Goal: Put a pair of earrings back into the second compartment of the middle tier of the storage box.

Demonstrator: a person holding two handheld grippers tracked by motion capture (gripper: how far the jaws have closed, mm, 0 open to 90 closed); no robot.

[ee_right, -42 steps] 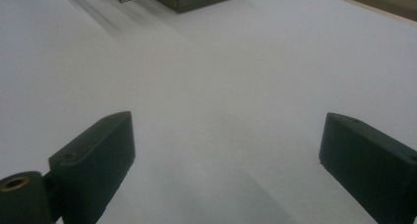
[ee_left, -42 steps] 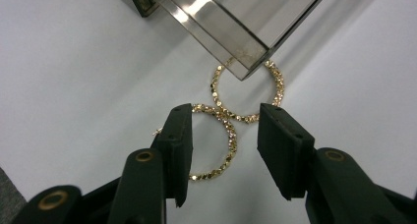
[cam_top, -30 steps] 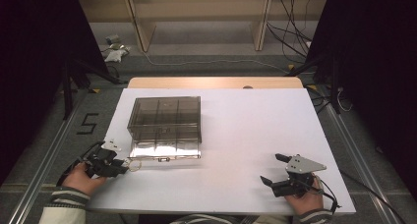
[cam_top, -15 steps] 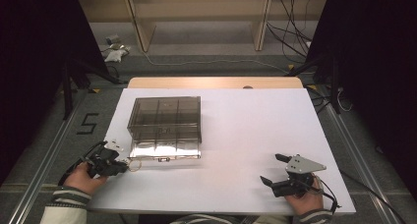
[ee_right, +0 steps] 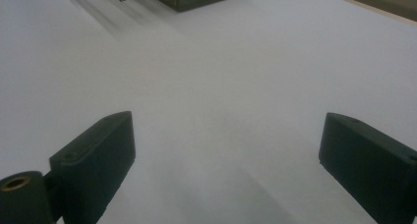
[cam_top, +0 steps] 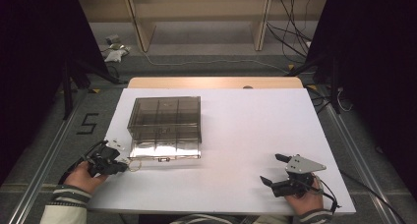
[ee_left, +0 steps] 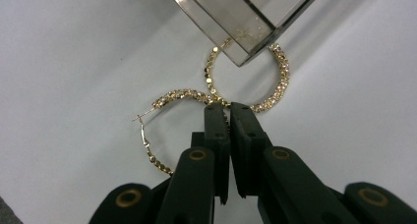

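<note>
On the white table top (cam_top: 236, 135), near its left front corner, the left gripper (cam_top: 124, 166) lies low in the person's left hand (cam_top: 81, 177), pointing toward the front left corner of a smoky clear plastic box (cam_top: 164, 128). Its jaws are pressed almost together, with only a thin slit between them, and they pinch a gold hoop earring (ee_left: 157, 130) where it crosses a second gold hoop earring (ee_left: 248, 79). Both hoops lie flat on the white surface just ahead of the jaw tips. The first one is open at its clasp, its thin wire end sticking out to the side; the second sits partly under the corner of the box, touching or just beside it. From the high view the hoops show as a small pale ring at the gripper's tip. The box stands on the left half of the table, divided inside into compartments, with a small latch at its front edge.

Well apart, near the right front edge, the right gripper (cam_top: 273, 170) rests in the right hand (cam_top: 305, 199). Its jaws stand wide open with nothing but bare table between them.
</note>
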